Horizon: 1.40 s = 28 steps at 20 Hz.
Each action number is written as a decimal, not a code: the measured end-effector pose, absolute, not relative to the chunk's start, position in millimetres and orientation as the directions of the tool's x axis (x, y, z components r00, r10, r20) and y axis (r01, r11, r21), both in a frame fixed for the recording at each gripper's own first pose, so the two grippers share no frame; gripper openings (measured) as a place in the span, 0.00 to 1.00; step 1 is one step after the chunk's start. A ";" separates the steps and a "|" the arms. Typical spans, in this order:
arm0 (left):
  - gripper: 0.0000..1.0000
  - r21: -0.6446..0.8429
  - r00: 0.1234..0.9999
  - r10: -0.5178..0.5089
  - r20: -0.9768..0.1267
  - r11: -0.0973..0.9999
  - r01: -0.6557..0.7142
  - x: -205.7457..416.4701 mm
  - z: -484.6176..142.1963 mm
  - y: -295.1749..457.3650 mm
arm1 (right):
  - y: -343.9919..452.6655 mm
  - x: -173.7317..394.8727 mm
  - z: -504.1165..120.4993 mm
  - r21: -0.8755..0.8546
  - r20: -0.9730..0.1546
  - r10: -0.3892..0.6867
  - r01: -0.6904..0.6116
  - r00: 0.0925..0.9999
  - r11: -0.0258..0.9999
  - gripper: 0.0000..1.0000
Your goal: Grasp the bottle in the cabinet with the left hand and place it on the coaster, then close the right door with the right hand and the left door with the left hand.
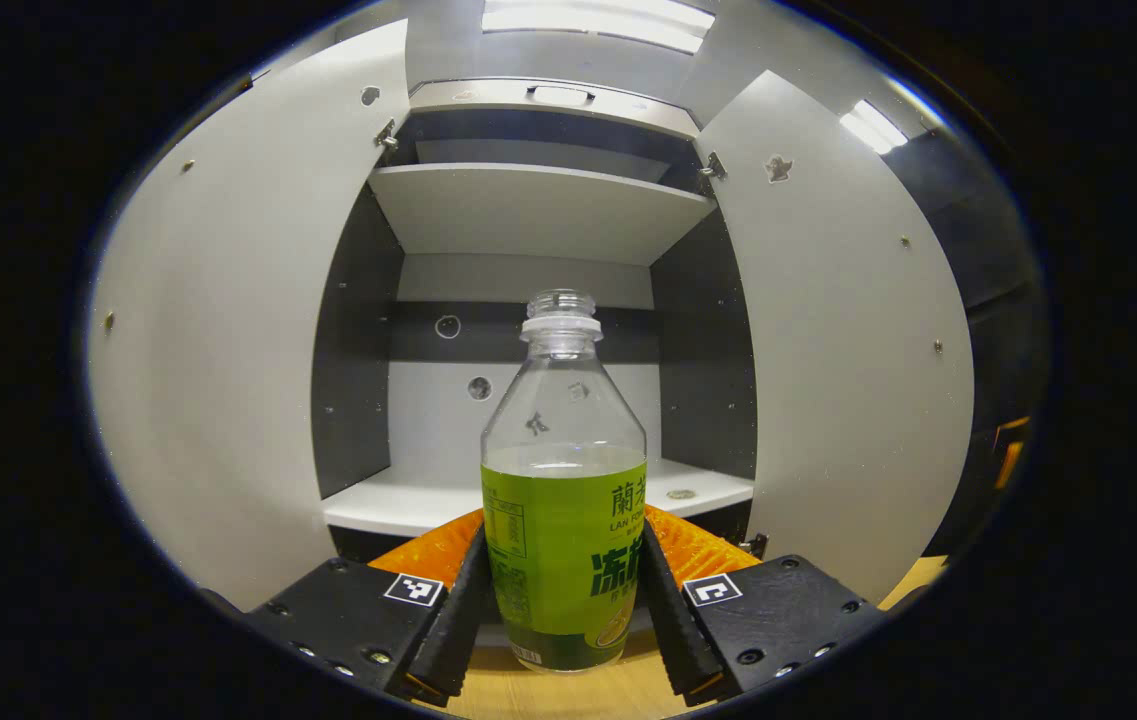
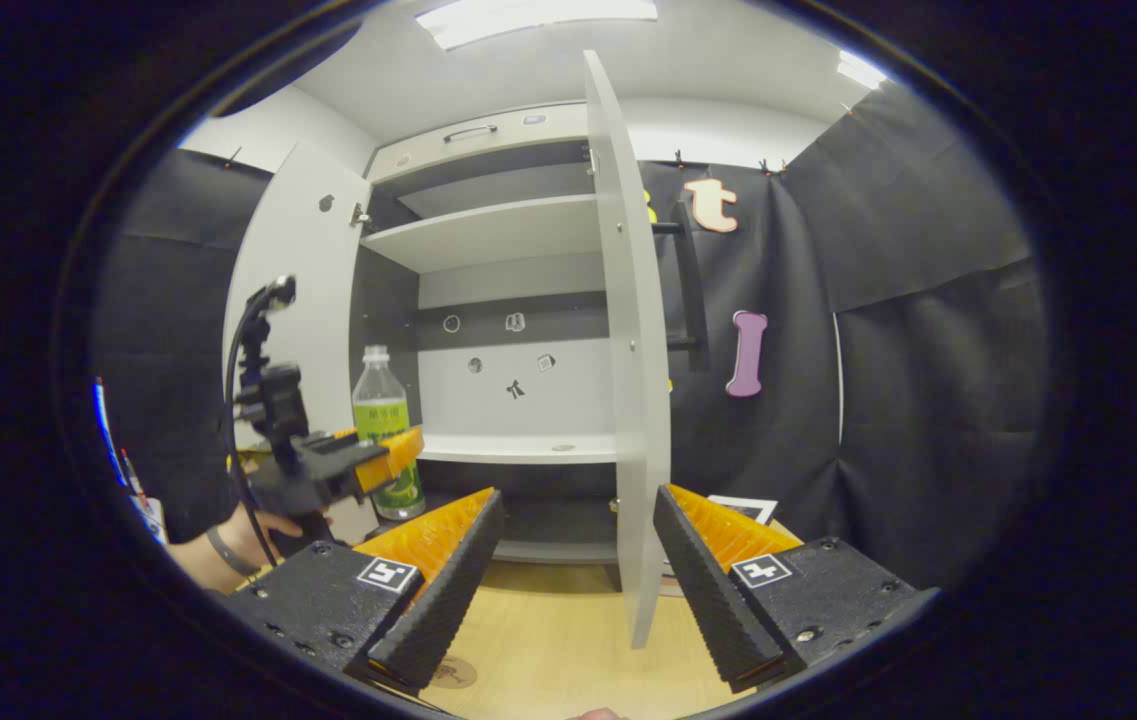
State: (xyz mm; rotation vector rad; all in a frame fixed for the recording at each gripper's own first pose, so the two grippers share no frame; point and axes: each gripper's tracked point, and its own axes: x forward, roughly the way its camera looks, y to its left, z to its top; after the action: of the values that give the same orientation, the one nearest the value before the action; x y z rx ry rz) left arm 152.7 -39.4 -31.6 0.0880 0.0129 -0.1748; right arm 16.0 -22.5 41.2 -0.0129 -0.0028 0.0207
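Note:
A clear, capless bottle [image 1: 564, 520] with a green label stands upright between my left gripper's [image 1: 563, 530] fingers, which press on both its sides. It hangs in front of the open cabinet, over the wooden table [image 1: 548, 695]. In the right gripper view the same bottle [image 2: 383, 420] sits in the left gripper [image 2: 368, 460], left of the cabinet opening and below the shelf level. My right gripper [image 2: 578, 500] is open, with the right door [image 2: 633, 400] edge-on beyond the gap. A round coaster [image 2: 453, 672] lies on the table, partly behind my right gripper's left finger.
Both doors stand wide open: the left door [image 1: 218, 380] and the right door [image 1: 848, 350]. The bare lower shelf [image 1: 408, 505] lies behind the bottle. A dark handle bar [image 2: 693, 280] runs down the right door's outer face. A person's hand [image 2: 248, 535] holds the left gripper.

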 end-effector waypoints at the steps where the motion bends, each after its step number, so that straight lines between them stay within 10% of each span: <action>1: 0.72 0.090 0.985 -0.170 -0.029 0.981 0.172 140.6 -47.8 -38.4 | -21.5 17.7 49.6 -0.017 0.012 0.028 -0.028 1.000 0.999 0.96; 14: 0.72 0.005 0.940 -0.284 -0.188 0.957 0.290 15.1 -235.0 -92.2 | -12.2 26.9 67.2 -0.067 -0.022 0.041 -0.042 0.999 0.997 0.99; 28: 0.76 -0.020 0.963 -0.222 -0.154 0.975 0.222 3.2 -248.9 -79.6 | 13.7 33.8 54.1 -0.075 -0.076 0.093 -0.099 0.993 0.992 1.00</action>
State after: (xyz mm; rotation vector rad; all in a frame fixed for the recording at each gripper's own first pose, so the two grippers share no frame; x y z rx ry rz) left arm 3.2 -79.6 -248.9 -0.0023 0.1558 -0.2250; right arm 33.8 13.7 54.1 -0.0789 0.0728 0.0962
